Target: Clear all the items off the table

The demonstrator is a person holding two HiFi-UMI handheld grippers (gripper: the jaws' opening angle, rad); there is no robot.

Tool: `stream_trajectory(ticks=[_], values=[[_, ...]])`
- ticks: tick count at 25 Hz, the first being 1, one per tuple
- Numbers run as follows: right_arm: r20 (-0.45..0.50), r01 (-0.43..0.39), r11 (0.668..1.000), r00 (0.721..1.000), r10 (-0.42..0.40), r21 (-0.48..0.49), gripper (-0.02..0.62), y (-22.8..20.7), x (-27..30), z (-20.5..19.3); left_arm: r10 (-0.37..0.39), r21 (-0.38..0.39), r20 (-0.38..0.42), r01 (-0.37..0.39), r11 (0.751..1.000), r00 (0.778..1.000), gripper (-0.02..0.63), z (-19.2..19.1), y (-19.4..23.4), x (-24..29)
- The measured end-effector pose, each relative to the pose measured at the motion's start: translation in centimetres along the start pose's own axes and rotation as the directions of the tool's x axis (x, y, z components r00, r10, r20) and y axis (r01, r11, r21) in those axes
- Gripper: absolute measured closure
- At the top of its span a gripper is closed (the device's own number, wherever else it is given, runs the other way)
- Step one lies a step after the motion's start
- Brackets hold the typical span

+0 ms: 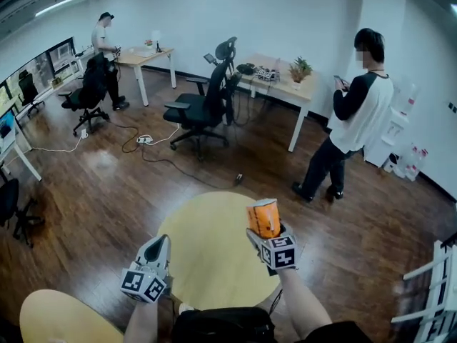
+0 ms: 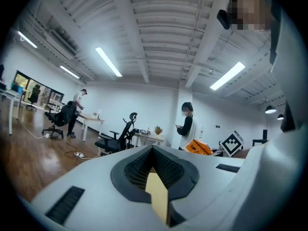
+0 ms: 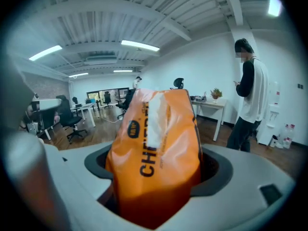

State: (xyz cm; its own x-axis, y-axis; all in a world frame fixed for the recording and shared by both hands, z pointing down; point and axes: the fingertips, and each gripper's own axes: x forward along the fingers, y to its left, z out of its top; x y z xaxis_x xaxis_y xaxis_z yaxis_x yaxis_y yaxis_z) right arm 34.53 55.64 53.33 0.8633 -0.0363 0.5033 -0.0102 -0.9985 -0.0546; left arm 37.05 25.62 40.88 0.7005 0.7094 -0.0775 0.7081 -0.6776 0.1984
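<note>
An orange snack bag (image 1: pixel 265 218) is up above the round pale-yellow table (image 1: pixel 207 263), with my right gripper (image 1: pixel 268 233) shut on it. In the right gripper view the bag (image 3: pixel 156 143) fills the space between the jaws and stands upright, hiding the fingertips. My left gripper (image 1: pixel 158 249) hovers over the table's left edge with its jaws together and nothing clearly held. In the left gripper view only a thin pale-yellow sliver shows between its closed jaws (image 2: pixel 154 173). That view also shows the bag (image 2: pixel 198 147) off to the right. The tabletop itself looks bare.
A second round tabletop (image 1: pixel 57 320) lies at the lower left. A person (image 1: pixel 353 120) stands beyond the table to the right, by a desk (image 1: pixel 285 84). A black office chair (image 1: pixel 207 109) and floor cables are farther back. A white rack (image 1: pixel 428 291) is at the right.
</note>
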Motion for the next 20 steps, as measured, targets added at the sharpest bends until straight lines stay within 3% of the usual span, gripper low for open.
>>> stream_trajectory(ticks=[4,7,10,13,17,20], values=[[0.013,-0.141,0.988,0.990,0.142,-0.067,0.155,6.1,2.5,2.5,0.152,0.004,0.033,-0.152,0.988,0.988,0.614,0.8,2.1,-6.7],[0.011,-0.249,0.960,0.968,0.252,-0.125,0.155,12.4,4.2,4.1,0.312,0.007,0.068,-0.313,0.950,0.948,0.614,1.8,5.4,-13.7],[0.012,-0.352,0.914,0.932,0.362,-0.201,0.155,19.4,5.0,5.6,0.453,0.005,0.132,-0.458,0.889,0.882,0.614,3.4,8.2,-20.6],[-0.015,-0.457,0.847,0.882,0.471,-0.272,0.155,27.1,5.2,6.0,0.560,0.009,0.191,-0.572,0.821,0.807,0.614,5.1,9.3,-27.3],[-0.079,-0.581,0.735,0.800,0.595,-0.350,0.155,38.3,3.7,4.4,0.670,-0.003,0.242,-0.690,0.724,0.702,0.614,6.3,10.1,-36.6],[-0.145,-0.661,0.625,0.726,0.672,-0.415,0.155,46.2,1.5,2.5,0.747,-0.022,0.275,-0.773,0.634,0.605,0.614,6.8,9.5,-43.8]])
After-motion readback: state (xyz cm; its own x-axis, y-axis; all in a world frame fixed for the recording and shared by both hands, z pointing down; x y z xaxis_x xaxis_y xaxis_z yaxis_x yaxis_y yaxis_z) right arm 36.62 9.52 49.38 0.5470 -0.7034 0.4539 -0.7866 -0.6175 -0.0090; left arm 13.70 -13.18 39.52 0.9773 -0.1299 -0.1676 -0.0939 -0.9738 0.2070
